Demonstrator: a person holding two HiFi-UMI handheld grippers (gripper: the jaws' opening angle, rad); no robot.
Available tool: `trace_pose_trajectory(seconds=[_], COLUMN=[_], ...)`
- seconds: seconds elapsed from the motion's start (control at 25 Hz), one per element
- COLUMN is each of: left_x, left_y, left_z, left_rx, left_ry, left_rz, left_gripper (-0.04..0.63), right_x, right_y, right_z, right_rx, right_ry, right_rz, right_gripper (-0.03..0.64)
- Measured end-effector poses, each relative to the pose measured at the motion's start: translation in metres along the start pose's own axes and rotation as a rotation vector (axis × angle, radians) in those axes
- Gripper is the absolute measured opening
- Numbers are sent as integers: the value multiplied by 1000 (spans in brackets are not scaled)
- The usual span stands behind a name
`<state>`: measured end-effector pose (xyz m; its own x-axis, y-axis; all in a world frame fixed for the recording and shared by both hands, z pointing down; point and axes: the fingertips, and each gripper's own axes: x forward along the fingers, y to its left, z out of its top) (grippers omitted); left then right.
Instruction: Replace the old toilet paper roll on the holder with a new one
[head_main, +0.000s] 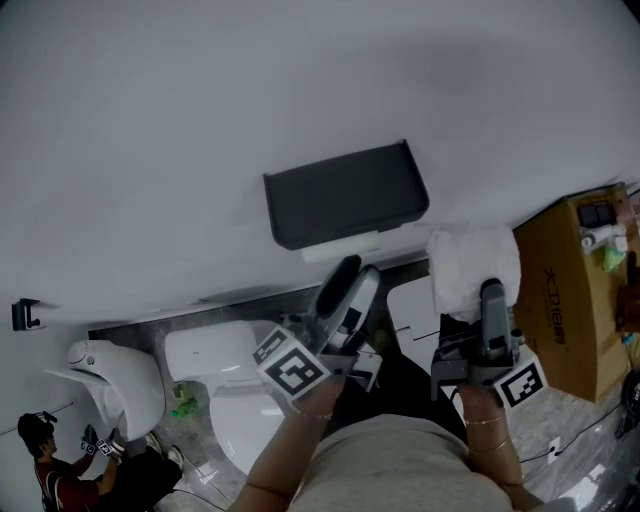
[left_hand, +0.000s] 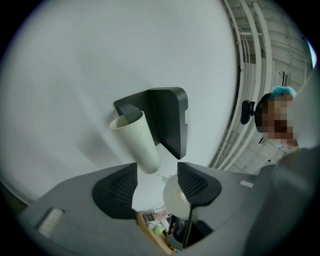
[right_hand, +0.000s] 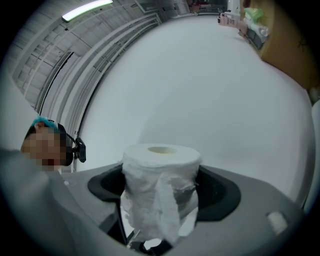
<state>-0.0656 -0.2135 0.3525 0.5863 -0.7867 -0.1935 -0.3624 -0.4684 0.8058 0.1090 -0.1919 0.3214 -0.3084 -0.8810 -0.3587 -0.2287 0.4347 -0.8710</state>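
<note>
Left gripper (left_hand: 157, 186) and right gripper (right_hand: 160, 192) are grey with black pads (left_hand: 116, 187); beige top (head_main: 400, 470).

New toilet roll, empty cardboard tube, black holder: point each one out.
new toilet roll (right_hand: 161, 175): right gripper view, front of its paper.
empty cardboard tube (left_hand: 138, 142): left gripper view, middle of its side.
black holder (head_main: 345, 192): head view, centre of its cover.

White toilet (head_main: 215, 362) left of cardboard box (head_main: 566, 292).

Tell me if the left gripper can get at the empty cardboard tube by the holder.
Probably yes: the left gripper has its jaws apart, and the tilted cardboard tube hangs at the holder just ahead of them, with nothing in between.
</note>
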Motion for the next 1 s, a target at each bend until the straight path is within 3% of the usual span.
trace_pose_trajectory(seconds=[0.64,1.0], left_x=[4,9], left_y=[23,22], left_z=[26,35], left_rx=[-44,-33], left_ry=[-175,-196], left_rz=[57,31], left_gripper=[311,310], right_x=[15,19], right_y=[-24,-26], right_z=[-1,-1], right_rx=[45,44], right_ry=[25,32], right_rz=[-11,-9], right_gripper=[419,419])
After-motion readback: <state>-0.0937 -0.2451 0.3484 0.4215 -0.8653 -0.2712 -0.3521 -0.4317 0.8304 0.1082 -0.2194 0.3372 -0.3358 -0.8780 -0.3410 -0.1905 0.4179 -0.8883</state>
